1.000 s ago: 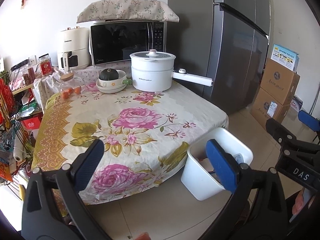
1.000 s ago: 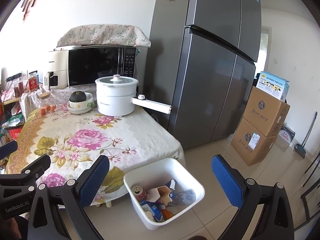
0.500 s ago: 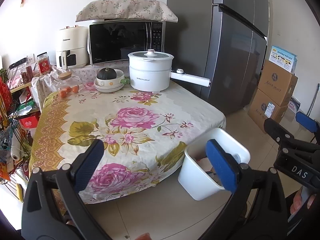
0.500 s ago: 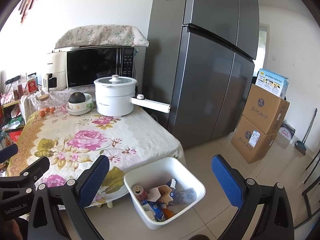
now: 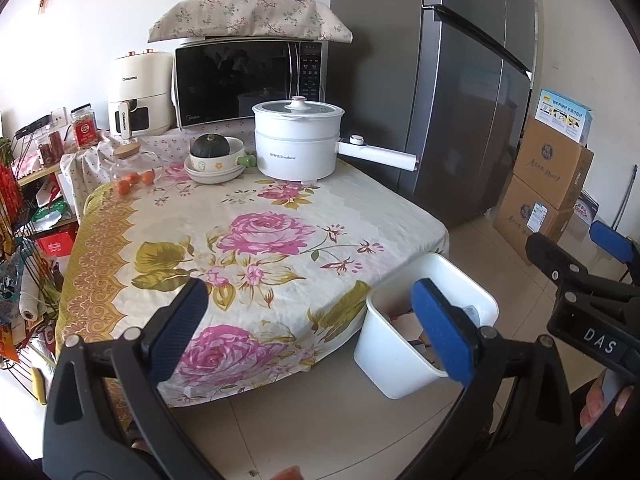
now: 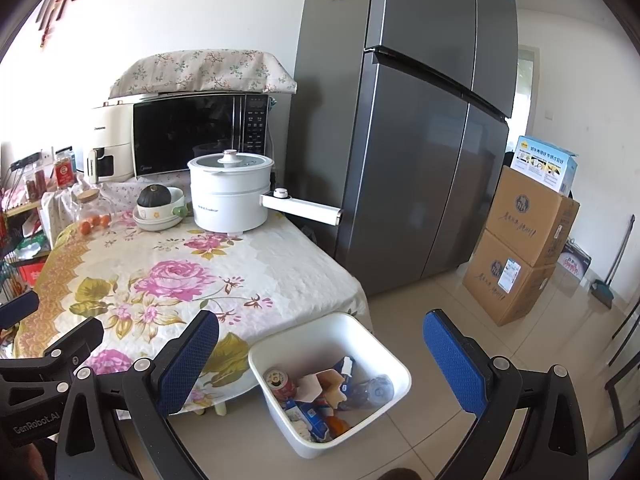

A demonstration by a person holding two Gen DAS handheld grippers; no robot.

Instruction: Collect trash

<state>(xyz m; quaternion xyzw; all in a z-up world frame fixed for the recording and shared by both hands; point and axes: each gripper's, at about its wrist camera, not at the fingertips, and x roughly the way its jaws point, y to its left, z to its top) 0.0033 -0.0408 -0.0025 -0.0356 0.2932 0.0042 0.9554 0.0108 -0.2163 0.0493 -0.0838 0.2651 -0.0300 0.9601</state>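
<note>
A white trash bin (image 6: 372, 344) stands on the floor at the table's near right corner; it also shows in the left wrist view (image 5: 388, 352). It holds a red can (image 6: 281, 380), cartons, wrappers and a plastic bottle (image 6: 374, 389). My left gripper (image 5: 308, 324) is open and empty, held above the table's front edge. My right gripper (image 6: 320, 364) is open and empty, above the bin. The right gripper also shows in the left wrist view (image 5: 580, 268) at the right edge.
The table (image 5: 256, 240) has a floral cloth. A white electric pot (image 5: 298, 140), a bowl with a squash (image 5: 214, 156) and a jar (image 5: 128, 164) stand at its back. A microwave (image 5: 248, 84), grey fridge (image 6: 420, 128) and cardboard boxes (image 6: 524, 248) stand around.
Both grippers have drifted slightly back and up; the view of table and bin shifts a little. Both stay open and empty.
</note>
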